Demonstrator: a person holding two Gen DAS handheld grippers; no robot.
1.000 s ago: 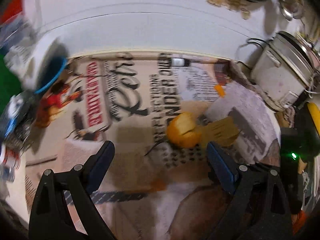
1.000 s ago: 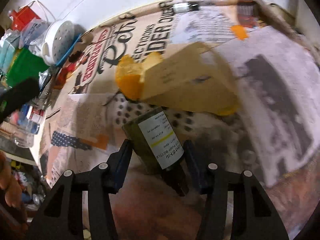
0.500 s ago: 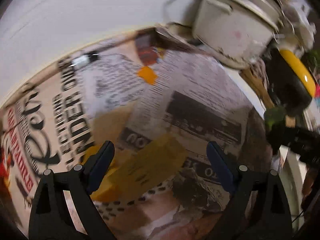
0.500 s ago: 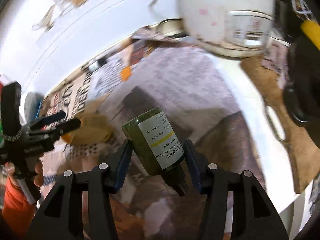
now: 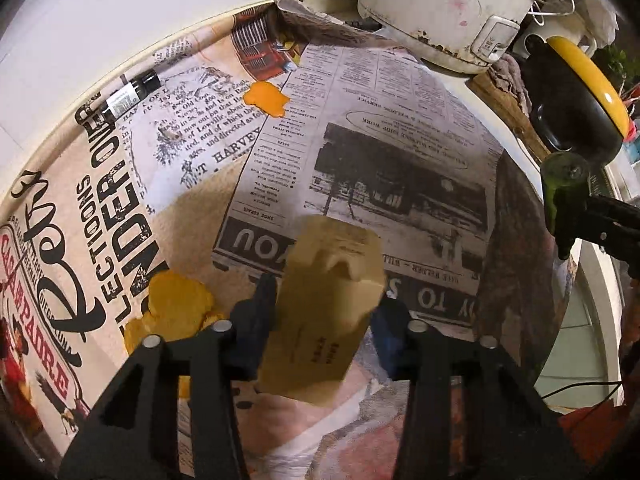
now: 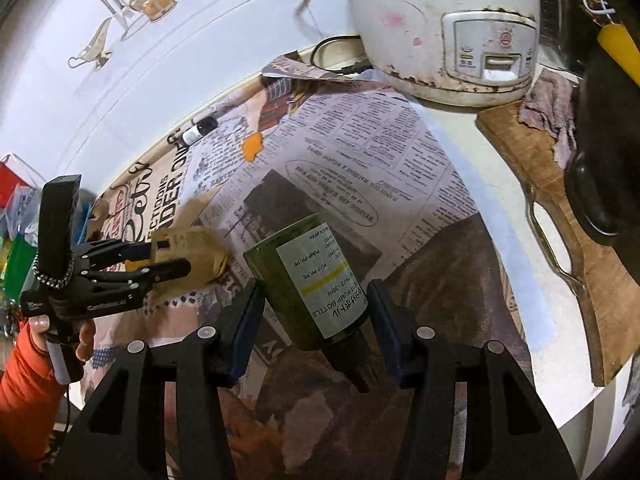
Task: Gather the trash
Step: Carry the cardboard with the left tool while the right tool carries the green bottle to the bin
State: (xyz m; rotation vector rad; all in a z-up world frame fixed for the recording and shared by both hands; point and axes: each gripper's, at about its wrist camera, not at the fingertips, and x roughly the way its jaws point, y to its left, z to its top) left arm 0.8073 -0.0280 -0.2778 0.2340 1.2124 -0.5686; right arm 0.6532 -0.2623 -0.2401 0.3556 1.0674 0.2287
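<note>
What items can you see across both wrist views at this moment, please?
Cardboard box: 1, tan, between the left gripper fingers.
Pump bottle: 1, green, white label, held in the right gripper.
Peel pieces: 2, orange, one large left of the box, one small farther back.
Small vial: 1, dark, by the wall.
Tablecloth: 1, newsprint pattern.
Rice cooker: 1, white, back right.
Cutting board: 1, wooden, right.
Sleeve: 1, orange, left arm.

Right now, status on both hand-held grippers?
Left hand-held gripper just closed on tan carton. Right hand-held gripper grips green pump bottle. Nothing blocking.
</note>
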